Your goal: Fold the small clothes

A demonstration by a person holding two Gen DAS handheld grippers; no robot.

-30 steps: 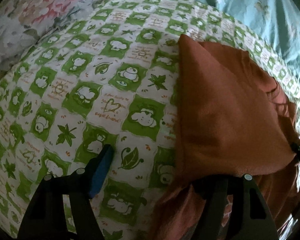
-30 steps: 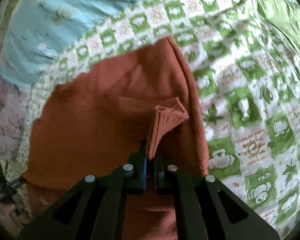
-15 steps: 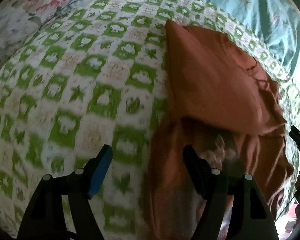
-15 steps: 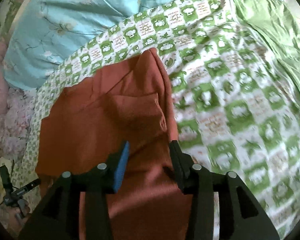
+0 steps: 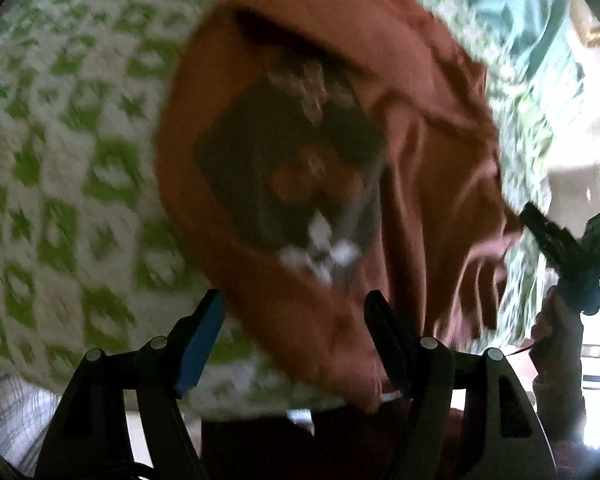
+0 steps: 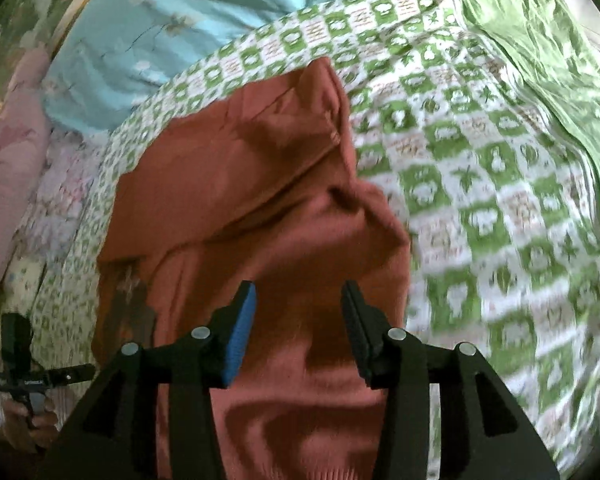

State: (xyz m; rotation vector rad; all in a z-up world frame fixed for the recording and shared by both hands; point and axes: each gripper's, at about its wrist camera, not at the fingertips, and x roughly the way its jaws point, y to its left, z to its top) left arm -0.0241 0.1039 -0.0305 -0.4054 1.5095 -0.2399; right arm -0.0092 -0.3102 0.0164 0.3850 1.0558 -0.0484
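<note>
Right gripper released garment (jaws opening).

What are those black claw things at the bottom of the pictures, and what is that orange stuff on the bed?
Those black claws are two grabbing tools, and a person holds one in each hand. Each tool has a little camera that looks out along its two fingers, so each picture is what one tool sees. One picture comes from the left gripper, the other from the right gripper.

The orange stuff is a rust-orange garment, partly folded, with a dark printed picture on it. It lies on a green-and-white patterned blanket spread over a bed, with a light blue flowered sheet behind.

Neither tool holds anything right now. The right gripper's jaws have just been opening and nothing is pinched between them. The left view is blurry.
</note>
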